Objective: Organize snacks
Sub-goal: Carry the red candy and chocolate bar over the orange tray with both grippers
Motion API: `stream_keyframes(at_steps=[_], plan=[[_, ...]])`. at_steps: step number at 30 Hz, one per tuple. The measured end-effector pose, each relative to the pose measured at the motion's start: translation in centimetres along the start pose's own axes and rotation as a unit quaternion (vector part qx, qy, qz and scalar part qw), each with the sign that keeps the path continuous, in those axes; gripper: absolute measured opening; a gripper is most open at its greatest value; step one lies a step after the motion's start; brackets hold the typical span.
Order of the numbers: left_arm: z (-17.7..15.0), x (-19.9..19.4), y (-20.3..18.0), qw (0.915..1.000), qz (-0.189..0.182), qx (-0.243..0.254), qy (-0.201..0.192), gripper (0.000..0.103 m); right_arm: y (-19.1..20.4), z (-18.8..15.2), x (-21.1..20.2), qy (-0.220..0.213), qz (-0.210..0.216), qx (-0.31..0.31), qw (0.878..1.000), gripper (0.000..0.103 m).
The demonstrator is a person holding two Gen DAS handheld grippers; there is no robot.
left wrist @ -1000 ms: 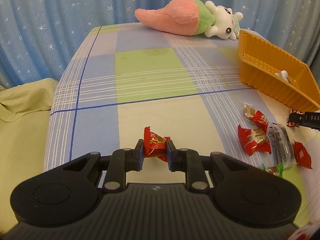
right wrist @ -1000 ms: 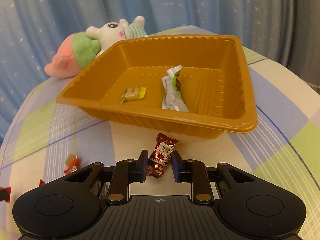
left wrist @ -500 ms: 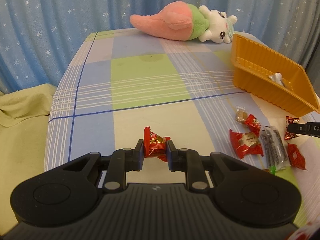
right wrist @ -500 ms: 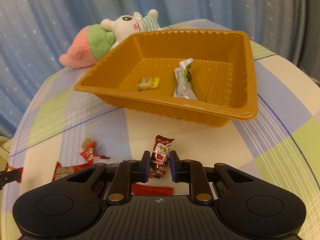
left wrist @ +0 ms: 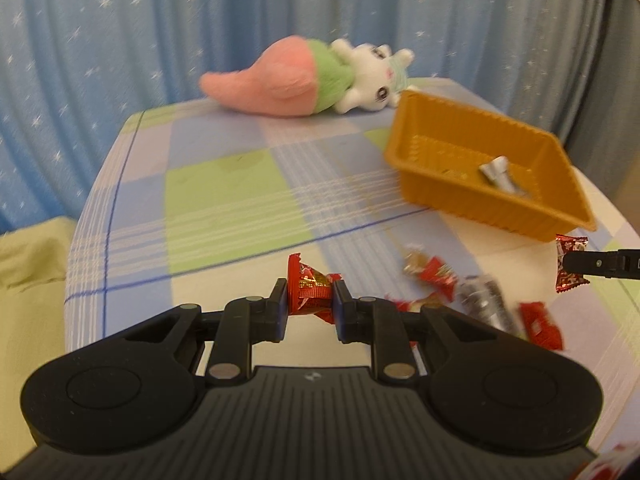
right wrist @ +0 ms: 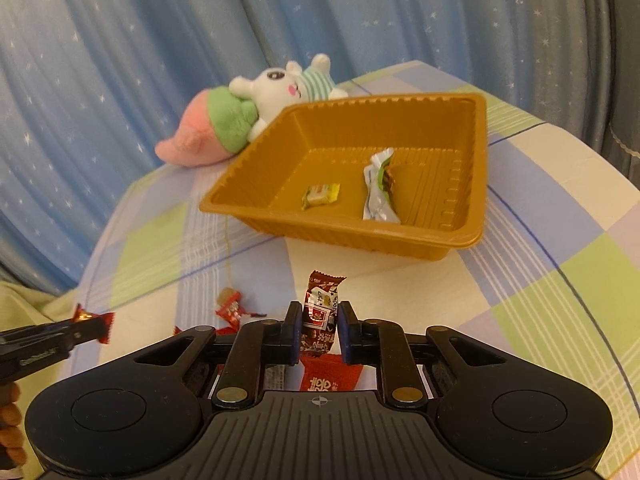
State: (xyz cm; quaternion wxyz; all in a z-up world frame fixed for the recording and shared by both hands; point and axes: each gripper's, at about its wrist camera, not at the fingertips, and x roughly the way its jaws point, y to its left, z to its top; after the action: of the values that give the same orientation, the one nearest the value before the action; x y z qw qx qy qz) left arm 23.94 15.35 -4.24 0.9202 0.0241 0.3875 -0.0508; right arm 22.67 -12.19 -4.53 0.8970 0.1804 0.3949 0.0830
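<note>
My left gripper (left wrist: 309, 303) is shut on a red and gold candy (left wrist: 310, 290) and holds it above the checked tablecloth. My right gripper (right wrist: 319, 320) is shut on a dark red snack packet (right wrist: 320, 311), raised in front of the orange tray (right wrist: 476, 184). The tray holds a yellow candy (right wrist: 320, 195) and a silver wrapper (right wrist: 379, 188). In the left wrist view the tray (left wrist: 420, 184) sits at the right, and the right gripper's fingers (left wrist: 588, 263) with the packet (left wrist: 568, 264) show at the right edge. The left gripper's fingers (right wrist: 60, 332) show at the left of the right wrist view.
Several loose red and silver snacks (left wrist: 480, 300) lie on the cloth between the grippers; some show under my right gripper (right wrist: 232, 308). A pink and white plush toy (left wrist: 304, 76) lies at the table's far edge. Blue starred curtains hang behind. The table edge drops off at left.
Both grippers have lifted higher with their snacks and pulled back from the table. The tray now sits lower and farther in both views.
</note>
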Motion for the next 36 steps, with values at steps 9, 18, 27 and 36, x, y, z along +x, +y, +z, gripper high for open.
stream_keyframes(at_steps=[9,18,27,36], plan=[[4.2,0.7,-4.4,0.997,-0.048,0.047,-0.038,0.02,-1.6,2.5,-2.8,-0.042,-0.004,0.038,0.998,0.019],[9.2,4.1,-10.4,0.9888,-0.095,0.1,-0.059,0.02,-4.3,7.0,-2.4,-0.079,-0.024,0.066,0.994,0.019],[13.1,8.6,-14.7,0.9835,-0.114,0.132,-0.049,0.02,-6.7,10.5,0.5,-0.077,-0.044,0.079,0.993,0.019],[14.8,12.2,-17.1,0.9824,-0.114,0.146,-0.024,0.02,-8.1,12.0,3.1,-0.062,-0.055,0.079,0.993,0.019]])
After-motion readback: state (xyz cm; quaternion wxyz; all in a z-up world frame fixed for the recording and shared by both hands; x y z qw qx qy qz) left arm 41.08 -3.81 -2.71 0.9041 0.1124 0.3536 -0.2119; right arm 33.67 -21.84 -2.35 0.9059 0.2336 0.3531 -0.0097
